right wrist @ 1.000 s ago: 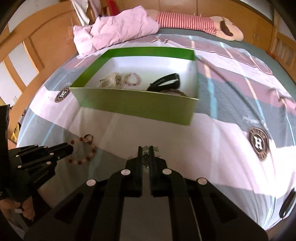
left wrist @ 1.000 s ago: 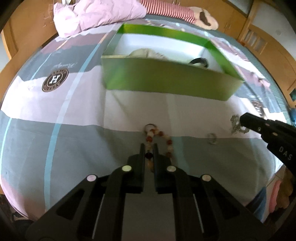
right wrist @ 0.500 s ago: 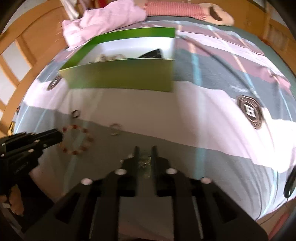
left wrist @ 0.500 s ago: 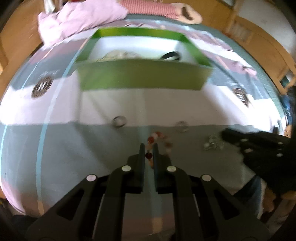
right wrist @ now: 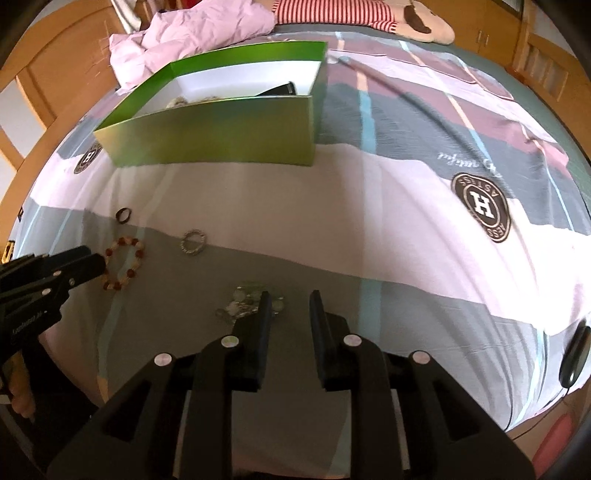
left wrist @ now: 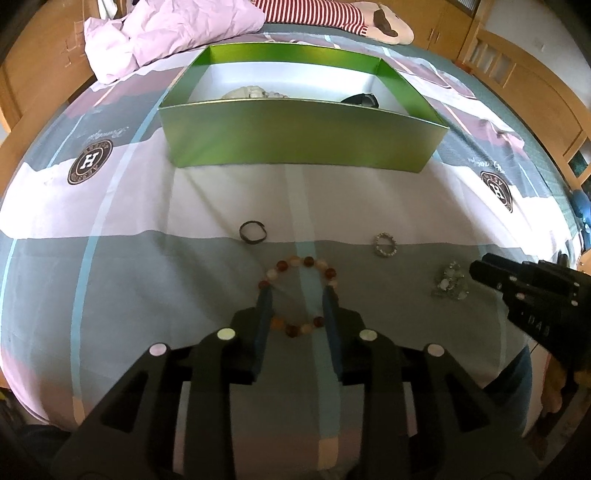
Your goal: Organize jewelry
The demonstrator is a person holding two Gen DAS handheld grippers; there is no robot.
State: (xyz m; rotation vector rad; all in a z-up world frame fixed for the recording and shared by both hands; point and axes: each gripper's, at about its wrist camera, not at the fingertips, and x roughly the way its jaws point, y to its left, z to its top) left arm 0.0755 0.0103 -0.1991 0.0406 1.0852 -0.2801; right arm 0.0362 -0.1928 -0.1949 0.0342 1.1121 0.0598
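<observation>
A beaded bracelet (left wrist: 300, 295) of red and cream beads lies flat on the bedspread. My left gripper (left wrist: 297, 297) is open, its fingers on either side of the bracelet. A silver clustered piece (right wrist: 246, 300) lies by the left finger of my right gripper (right wrist: 290, 301), which is open and empty. A dark ring (left wrist: 252, 232) and a sparkly silver ring (left wrist: 385, 244) lie farther out. The green box (left wrist: 295, 136) stands beyond, holding pale bracelets and a black band. The bracelet also shows in the right wrist view (right wrist: 123, 263).
A crumpled pink quilt (left wrist: 166, 33) and a striped plush toy (left wrist: 332, 14) lie behind the box. Wooden bed frame and cabinets ring the bed. A black cable (right wrist: 424, 107) crosses the bedspread at right.
Both grippers were shut on their pieces and have opened. The beaded bracelet and the silver cluster now lie on the bedspread, let go. Both cameras drew back from the box.
</observation>
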